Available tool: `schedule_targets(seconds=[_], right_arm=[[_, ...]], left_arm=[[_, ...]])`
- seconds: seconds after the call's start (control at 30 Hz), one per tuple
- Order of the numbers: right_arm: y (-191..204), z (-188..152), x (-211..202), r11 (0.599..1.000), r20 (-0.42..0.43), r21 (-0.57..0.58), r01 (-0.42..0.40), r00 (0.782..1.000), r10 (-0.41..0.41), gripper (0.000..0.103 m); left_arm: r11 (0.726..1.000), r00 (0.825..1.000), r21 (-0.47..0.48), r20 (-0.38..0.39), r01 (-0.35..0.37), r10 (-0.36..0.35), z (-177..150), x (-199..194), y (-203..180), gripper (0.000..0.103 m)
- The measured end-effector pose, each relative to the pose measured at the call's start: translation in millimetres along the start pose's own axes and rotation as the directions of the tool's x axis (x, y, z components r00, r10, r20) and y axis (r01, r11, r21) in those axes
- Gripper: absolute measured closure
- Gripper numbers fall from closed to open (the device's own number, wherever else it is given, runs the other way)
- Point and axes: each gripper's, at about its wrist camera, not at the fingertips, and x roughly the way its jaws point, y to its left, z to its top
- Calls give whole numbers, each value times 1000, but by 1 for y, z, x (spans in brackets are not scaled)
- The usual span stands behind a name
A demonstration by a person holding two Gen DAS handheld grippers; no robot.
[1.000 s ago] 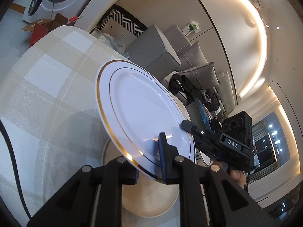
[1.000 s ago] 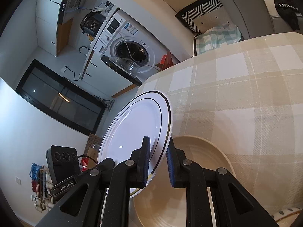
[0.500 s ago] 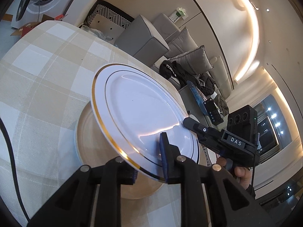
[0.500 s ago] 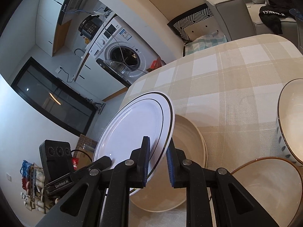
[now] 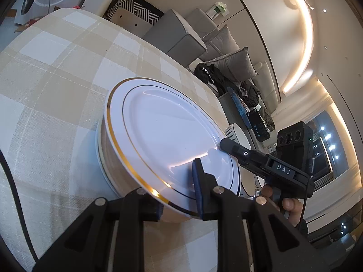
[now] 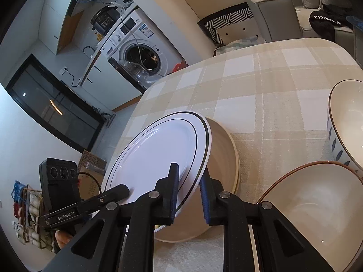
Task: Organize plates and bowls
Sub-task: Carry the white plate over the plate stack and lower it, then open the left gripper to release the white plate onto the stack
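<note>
While both sets of jaws pinch its rim, the round glossy white plate (image 5: 168, 136) tilts—above a beige dish (image 6: 224, 158).

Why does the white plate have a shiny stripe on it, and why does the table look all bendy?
Left wrist view: the white plate mirrors the ceiling light as a bright streak near the left tool; the fisheye lens curves the checked table. Right wrist view: the same bending, softer shine on the plate, the cream plate shaded beneath it, the right tool sharp.
</note>
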Motion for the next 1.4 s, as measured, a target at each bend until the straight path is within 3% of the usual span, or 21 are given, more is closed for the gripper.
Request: schedule_targets(seconds=[0.33, 0.53, 0.63, 0.77, 0.9, 1.0, 1.2, 1.4], right_arm=[[0, -3, 6, 998, -13, -32, 55, 998, -55, 84], [-1, -3, 5, 998, -13, -37, 58, 998, -58, 83], [-3, -2, 2, 997, 0, -31, 72, 997, -72, 82], [-12, 0, -7, 996, 24, -14, 92, 995, -92, 81], [-15, -1, -3, 994, 4, -27, 107, 994, -107, 81], [-15, -1, -2, 993, 9, -33, 111, 994, -110, 81], [-9, -2, 2, 994, -5, -57, 95, 995, -95, 81], [8, -13, 10, 985, -39, -150, 90, 995, -97, 75]], left_arm=[[994, 997, -92, -27, 63, -66, -6, 7, 20, 82], [992, 998, -119, -38, 50, -55, -7, 7, 22, 76], [995, 998, -100, -62, 19, -25, -7, 6, 15, 71], [997, 999, -76, -53, -9, 6, -4, -4, 8, 56], [995, 995, -52, -57, -81, 78, -4, -11, 6, 53], [995, 995, -38, -50, -88, 86, -6, -16, 5, 53], [982, 982, 61, -56, -176, 180, -5, -6, -9, 53], [971, 973, 95, -56, -218, 224, -5, -11, -15, 53]])
